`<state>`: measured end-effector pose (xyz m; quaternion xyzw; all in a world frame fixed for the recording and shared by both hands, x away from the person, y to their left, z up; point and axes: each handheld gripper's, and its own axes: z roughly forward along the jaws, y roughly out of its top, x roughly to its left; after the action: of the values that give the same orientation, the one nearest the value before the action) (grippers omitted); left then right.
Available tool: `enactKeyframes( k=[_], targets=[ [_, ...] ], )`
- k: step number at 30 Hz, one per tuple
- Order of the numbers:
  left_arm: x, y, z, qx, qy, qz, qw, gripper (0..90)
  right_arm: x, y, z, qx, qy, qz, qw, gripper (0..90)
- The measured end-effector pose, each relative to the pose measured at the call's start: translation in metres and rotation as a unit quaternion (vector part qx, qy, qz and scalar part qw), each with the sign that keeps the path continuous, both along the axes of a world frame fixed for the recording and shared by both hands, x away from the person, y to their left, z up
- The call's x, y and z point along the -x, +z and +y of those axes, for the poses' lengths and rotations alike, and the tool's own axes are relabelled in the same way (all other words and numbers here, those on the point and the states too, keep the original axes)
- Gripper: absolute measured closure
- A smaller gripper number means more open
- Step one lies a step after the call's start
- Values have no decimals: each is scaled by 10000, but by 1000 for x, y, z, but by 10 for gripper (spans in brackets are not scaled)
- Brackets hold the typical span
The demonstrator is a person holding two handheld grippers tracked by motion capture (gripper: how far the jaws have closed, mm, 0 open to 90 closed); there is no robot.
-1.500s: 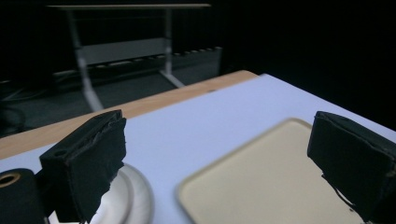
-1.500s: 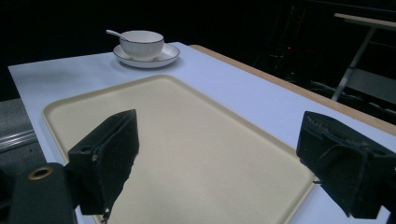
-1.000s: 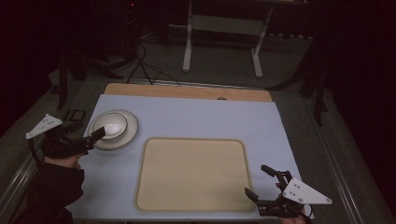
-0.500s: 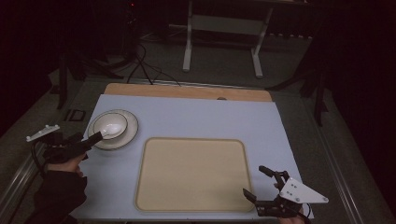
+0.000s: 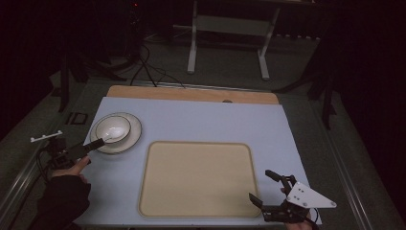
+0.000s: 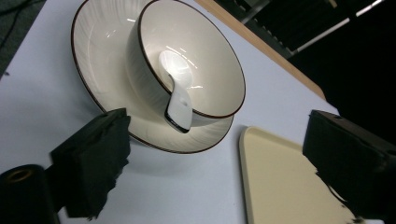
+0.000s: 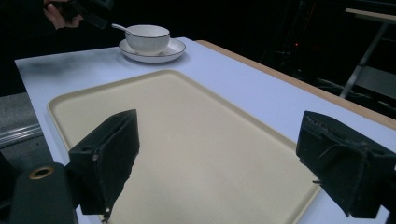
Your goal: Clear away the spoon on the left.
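A white bowl (image 5: 113,128) stands on a cream plate (image 5: 129,142) with a dark rim at the left of the blue mat. A white spoon (image 6: 179,100) lies in the bowl, its handle over the near rim. My left gripper (image 5: 94,143) sits low at the plate's near-left edge, pointing at the bowl. In the left gripper view its jaws (image 6: 224,156) stand wide apart and have just been closing a little, with nothing between them. My right gripper (image 5: 262,186) is open over the near right corner of the beige tray (image 5: 196,177).
The blue mat (image 5: 201,120) covers a wooden table whose far edge (image 5: 191,93) shows as a brown strip. Beyond it stand a metal frame (image 5: 227,43) and cables on a dark floor. The tray (image 7: 187,130) is bare.
My left gripper has sunk lower beside the plate and drawn slightly toward the person. The right gripper, bowl, plate and spoon have stayed where they were.
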<state>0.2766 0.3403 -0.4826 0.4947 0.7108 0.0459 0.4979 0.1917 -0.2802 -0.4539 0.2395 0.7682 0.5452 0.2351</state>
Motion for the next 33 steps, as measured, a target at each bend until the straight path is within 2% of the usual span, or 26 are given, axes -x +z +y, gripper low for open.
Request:
enactKeyframes(
  k=[5,10,12,13,20,22,28,29,31,33],
  targets=[
    [-3,-4,3,194,6,89,9998,209,-1,0,0,-24,-1,21,10000,134],
    [-7,-6,4,174,29,197,9996,360,-1,-1,0,-7,5,22,10000,134],
    [-8,-8,5,195,65,251,9995,377,-1,-1,0,-2,4,27,10000,135],
    [-9,-9,6,203,71,274,9994,417,-1,-1,0,-9,6,30,10000,135],
    [-15,-20,9,540,86,338,9979,545,-1,-1,-1,-29,3,48,10000,135],
    [-17,-21,9,554,8,373,9978,579,-1,-1,-1,-21,-4,55,10000,136],
    [-22,-23,8,674,0,337,9972,647,-2,-2,-1,-15,5,79,10000,137],
    [-23,-23,8,670,-33,320,9972,655,-2,-2,-1,-22,7,73,10000,137],
    [-25,-22,6,588,-57,412,9974,694,-2,-2,-2,-25,7,67,10000,137],
    [-25,-22,6,618,-21,420,9972,720,-2,-2,-2,-48,1,71,10000,138]
  ],
)
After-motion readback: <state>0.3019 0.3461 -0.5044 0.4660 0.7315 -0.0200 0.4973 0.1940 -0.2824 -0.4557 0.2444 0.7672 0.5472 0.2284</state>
